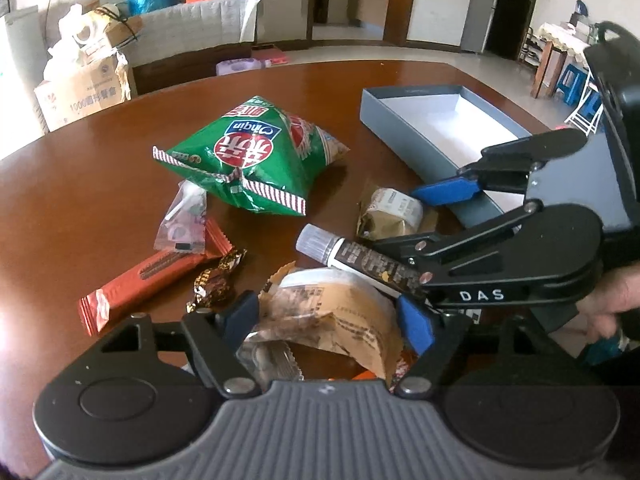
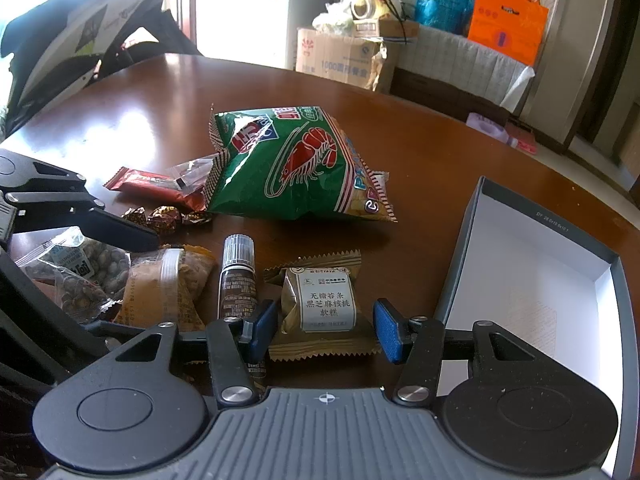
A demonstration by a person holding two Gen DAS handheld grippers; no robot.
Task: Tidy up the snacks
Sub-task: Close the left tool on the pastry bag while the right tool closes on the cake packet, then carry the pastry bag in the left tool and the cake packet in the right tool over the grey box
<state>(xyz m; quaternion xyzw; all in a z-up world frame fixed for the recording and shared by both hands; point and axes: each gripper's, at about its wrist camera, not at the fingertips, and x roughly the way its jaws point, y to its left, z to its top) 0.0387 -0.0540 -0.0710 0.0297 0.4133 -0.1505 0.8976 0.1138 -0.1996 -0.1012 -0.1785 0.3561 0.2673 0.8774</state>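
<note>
Snacks lie scattered on a brown table (image 1: pixel 80 200). My left gripper (image 1: pixel 328 320) is open, its jaws on either side of a tan wrapped pastry (image 1: pixel 340 312). My right gripper (image 2: pixel 326 330) is open around a small olive-gold cake packet (image 2: pixel 326 300), which also shows in the left wrist view (image 1: pixel 390 212); whether the pads touch it I cannot tell. A dark tube with a grey cap (image 2: pixel 238 276) lies just left of that packet. A green shrimp-chip bag (image 2: pixel 296 168) lies behind. An open grey box (image 2: pixel 532 280) with a white inside stands empty on the right.
A red bar (image 1: pixel 152 276), a clear packet (image 1: pixel 184 220) and foil candies (image 1: pixel 216 280) lie left of the pastry. A bag of nuts (image 2: pixel 84 276) sits at the left in the right wrist view. Cardboard boxes (image 1: pixel 84 88) stand beyond the table's far edge.
</note>
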